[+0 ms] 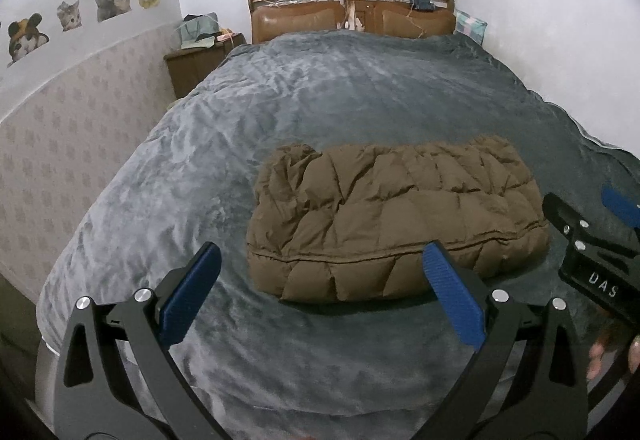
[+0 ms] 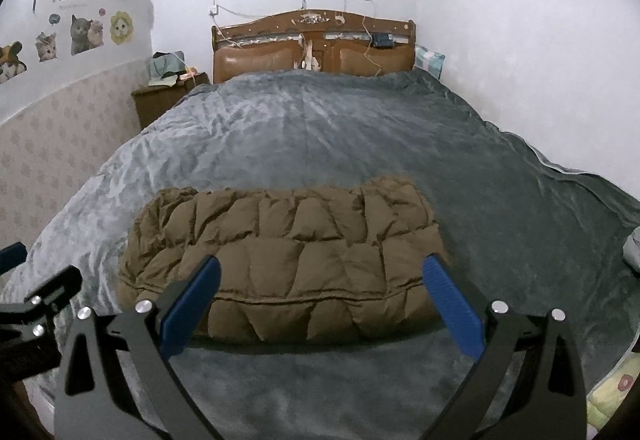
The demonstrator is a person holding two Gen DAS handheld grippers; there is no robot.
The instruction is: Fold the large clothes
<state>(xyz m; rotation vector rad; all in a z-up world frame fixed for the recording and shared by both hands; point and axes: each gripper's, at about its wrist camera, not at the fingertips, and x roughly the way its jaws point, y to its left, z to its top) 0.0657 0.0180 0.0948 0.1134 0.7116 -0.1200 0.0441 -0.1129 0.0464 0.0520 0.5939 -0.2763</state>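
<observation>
Both jaws stand released: left gripper and right gripper hover apart from the folded brown jacket near the bed's front edge; best only square its corners.

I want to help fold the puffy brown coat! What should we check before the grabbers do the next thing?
1. Left gripper open and holding nothing: ok.
2. Right gripper open and holding nothing: ok.
3. Brown coat lying in a bundle on the grey blanket, not gripped: ok.
4. Bundle neat: not ok, the far left corner is rumpled.
5. Bare blanket around the coat: ok.
6. Sleeves tucked inside: cannot tell, none show.
</observation>
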